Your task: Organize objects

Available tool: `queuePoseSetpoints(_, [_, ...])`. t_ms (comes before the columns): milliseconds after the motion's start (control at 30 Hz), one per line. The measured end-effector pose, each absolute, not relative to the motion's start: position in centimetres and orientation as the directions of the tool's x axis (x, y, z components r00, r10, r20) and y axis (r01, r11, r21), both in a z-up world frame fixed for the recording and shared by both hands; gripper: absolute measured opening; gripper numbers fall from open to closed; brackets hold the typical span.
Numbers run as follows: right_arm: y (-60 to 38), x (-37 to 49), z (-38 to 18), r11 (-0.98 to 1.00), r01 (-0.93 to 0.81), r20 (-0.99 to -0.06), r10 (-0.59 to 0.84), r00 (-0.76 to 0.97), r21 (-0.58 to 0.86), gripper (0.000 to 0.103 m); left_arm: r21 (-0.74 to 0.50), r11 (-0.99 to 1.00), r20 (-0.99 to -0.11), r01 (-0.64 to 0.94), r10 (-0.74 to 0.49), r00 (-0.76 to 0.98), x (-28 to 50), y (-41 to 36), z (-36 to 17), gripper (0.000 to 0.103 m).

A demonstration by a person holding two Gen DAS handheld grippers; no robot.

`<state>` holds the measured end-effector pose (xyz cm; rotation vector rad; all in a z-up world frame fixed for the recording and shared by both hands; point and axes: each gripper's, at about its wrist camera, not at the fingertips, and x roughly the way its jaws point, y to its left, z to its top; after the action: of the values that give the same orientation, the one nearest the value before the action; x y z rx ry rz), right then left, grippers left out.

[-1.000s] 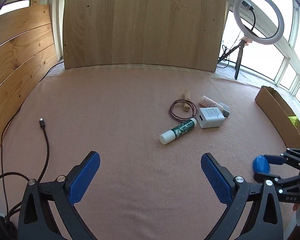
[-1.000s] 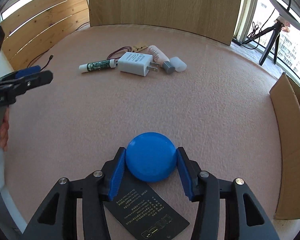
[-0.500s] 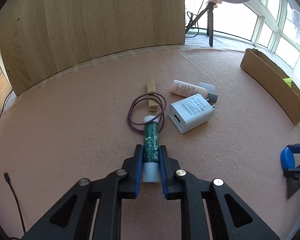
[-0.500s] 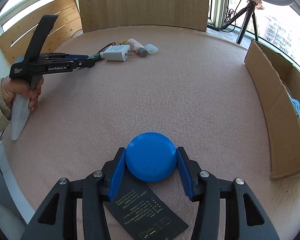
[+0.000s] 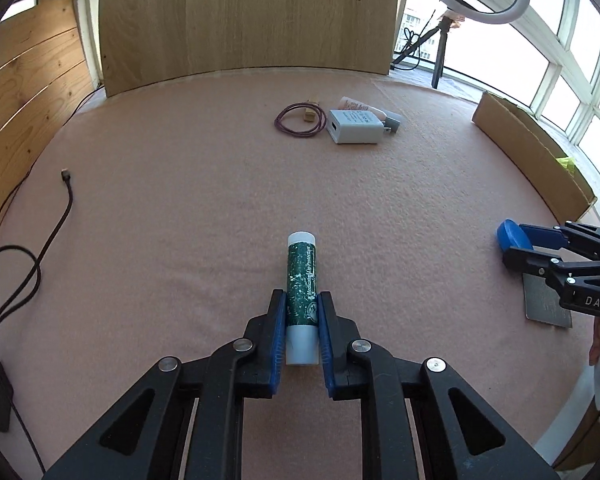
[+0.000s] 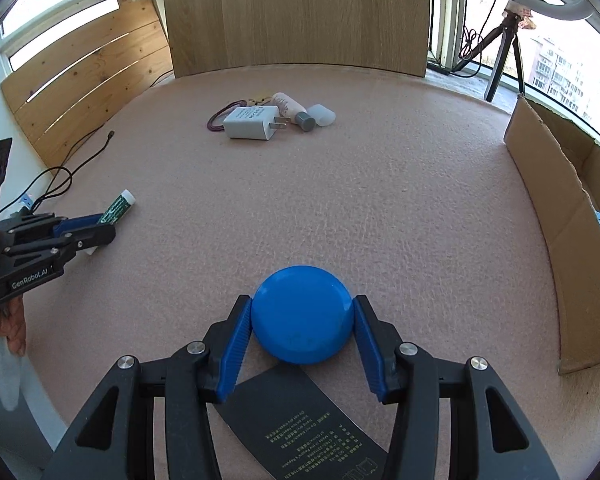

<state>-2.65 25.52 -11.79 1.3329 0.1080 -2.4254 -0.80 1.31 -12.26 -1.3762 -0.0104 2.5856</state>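
My left gripper [image 5: 301,298] is shut on a green lip-balm tube [image 5: 301,264] with white ends, which points forward low over the pink cloth. The right wrist view shows the same tube [image 6: 118,208] in that left gripper [image 6: 100,228] at the far left, with a hand on the handle. My right gripper [image 6: 302,305] is shut on a round blue lid [image 6: 302,320] above a black card [image 6: 300,420]. From the left wrist view, the right gripper [image 5: 516,242] and its blue lid [image 5: 507,232] are at the right edge.
Far across the cloth lie a white charger [image 5: 354,132], a purple looped band [image 5: 300,122], a wooden clip [image 5: 311,111] and a cream tube [image 6: 286,106] beside a clear cap [image 6: 321,114]. A cardboard box [image 6: 548,216] lines the right side. A black cable [image 5: 60,216] trails at the left.
The left gripper went from wide open to shut on the green tube beside the charger, then drew back with it toward the near side. The right gripper has kept still with the blue lid.
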Motion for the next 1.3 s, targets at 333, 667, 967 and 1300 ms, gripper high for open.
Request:
queuePoseSetpoints(333, [21.1,-0.8,-9.5,-0.891,0.439,-0.798,-0.345,-0.494,0.114,0.046,-0.145,-0.98,-0.777,-0.133,0.196,-0.599,3.9,0.7,-9.0,0.016])
queuePoseSetpoints(667, [22.8,-1.1,-5.1,-0.899,0.424,-0.734,-0.363,-0.574,0.113,0.046,-0.129,-0.977,-0.728,-0.171,0.21,-0.652,3.0,3.9,-4.1,0.016])
queuePoseSetpoints(967, [25.3,-1.5,-4.5,-0.901,0.415,-0.714,-0.371,-0.594,0.123,0.046,-0.108,-0.978,-0.72,-0.179,0.201,-0.664,2.1,6.5,-2.6,0.016])
queuePoseSetpoints(1300, [29.6,-2.6,-4.1,-0.91,0.391,-0.695,-0.369,-0.617,0.137,0.046,-0.088,-0.971,-0.723,-0.221,0.215,-0.656,0.3,11.5,-2.1,0.016])
